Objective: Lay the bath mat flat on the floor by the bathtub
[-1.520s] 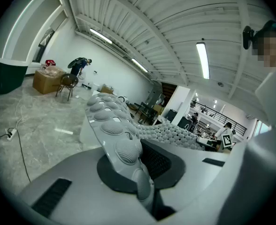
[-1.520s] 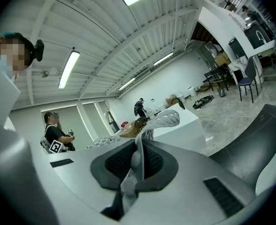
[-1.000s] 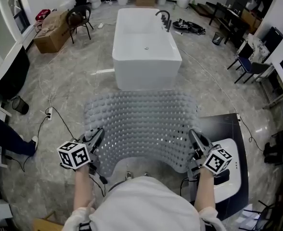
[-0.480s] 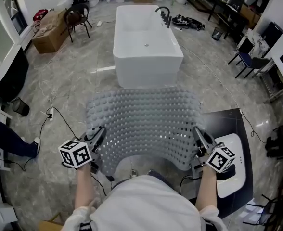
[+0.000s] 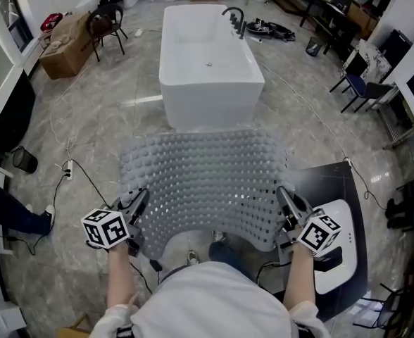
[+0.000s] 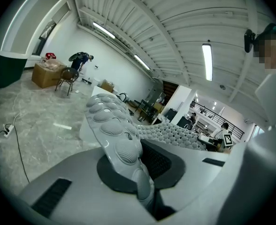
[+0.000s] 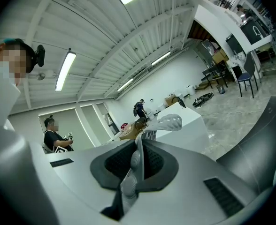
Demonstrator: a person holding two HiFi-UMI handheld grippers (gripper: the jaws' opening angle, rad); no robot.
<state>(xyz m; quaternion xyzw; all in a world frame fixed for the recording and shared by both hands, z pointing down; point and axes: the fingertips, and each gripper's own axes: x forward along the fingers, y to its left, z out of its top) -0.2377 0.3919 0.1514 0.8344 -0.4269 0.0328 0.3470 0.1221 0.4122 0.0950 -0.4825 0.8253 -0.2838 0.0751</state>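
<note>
Floor (image 5: 101, 125): grey stone, with bare space between me and the tub (image 5: 208, 55). The tub's short end faces me, and cables run off to the left.

Mat (image 5: 203, 182): it's in the air, not on the floor. It hangs spread out in front of me, near corners pinched, middle sagging, bumps up. In the head view its far edge sits just under the tub's near end. Its right edge overlaps a dark panel (image 5: 334, 178) on the floor.

Left gripper (image 5: 139, 203): jaws clamped on the near-left corner. Right gripper (image 5: 285, 200): jaws clamped on the near-right corner. Each gripper view shows the mat edge squeezed between the pads.

Step in hand, as I read it: carry and line up, then lower.
- keep both grippers level and apart so the mat stays taut, no fold
- shift left, clear of the dark panel
- land the far edge first, close to the tub and square to it, then lay the rest back toward me
- release only once it lies flat

Compared with a second ago, almost nothing has changed. Both grips are the same and so is the sag. The tub sits slightly further left in the frame, and a shoe now shows under the mat's near edge.
</note>
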